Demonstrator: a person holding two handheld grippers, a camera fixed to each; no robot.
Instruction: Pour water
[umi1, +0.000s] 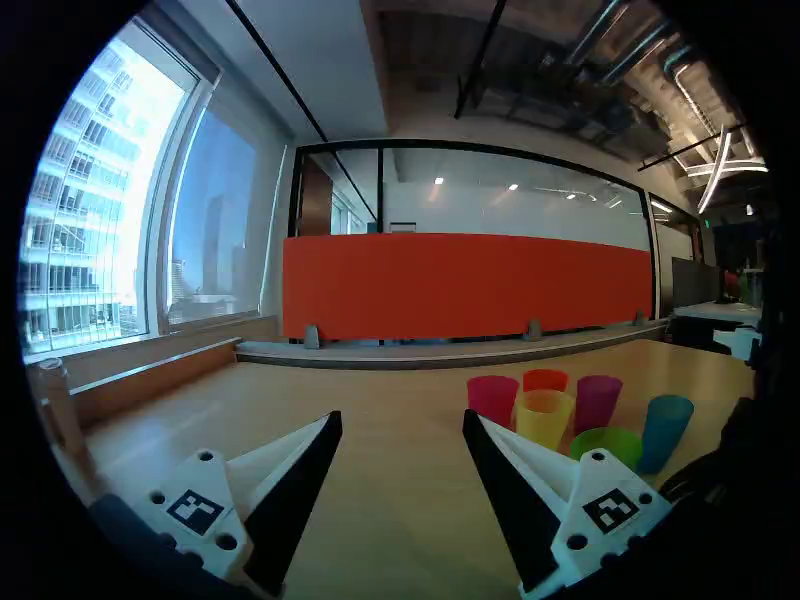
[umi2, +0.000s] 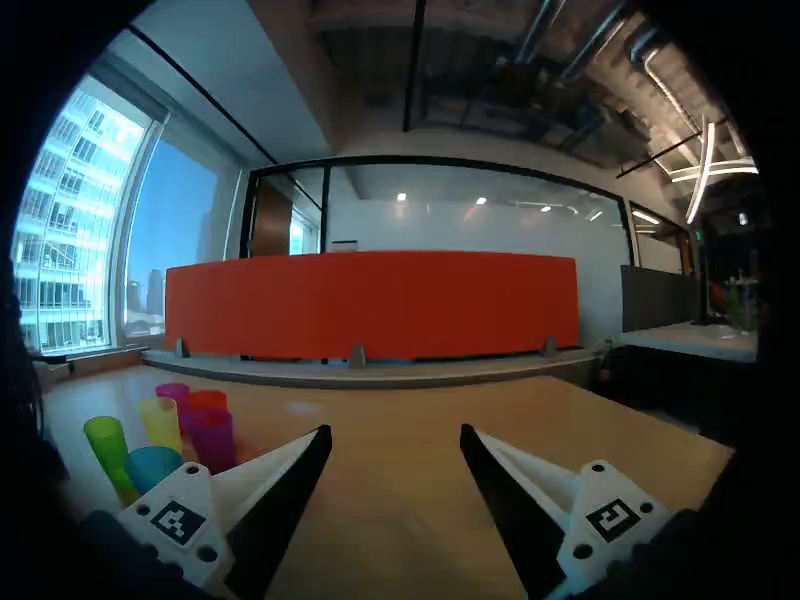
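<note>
Counting six in all, we see a pink translucent plastic cup (umi1: 492, 398), an orange-red cup (umi1: 545, 379), a purple cup (umi1: 598, 400), a yellow cup (umi1: 544, 418), a green cup (umi1: 606, 445) and a teal cup (umi1: 666, 430), standing bunched close together on the light wooden tabletop (umi1: 400, 500). We cannot tell whether any holds water. In the left gripper view they sit just beyond the right-hand finger of the left gripper (umi1: 400, 415). In the right gripper view the six stand off to the left of the right gripper (umi2: 395, 430), the teal one partly behind its finger. Each gripper has two black-edged white fingers spread wide apart over bare table, gripping nothing, and each finger carries one square black-and-white marker. Behind the table runs one long orange divider panel (umi1: 465, 285), with a tall window (umi1: 90, 200) to its left.
</note>
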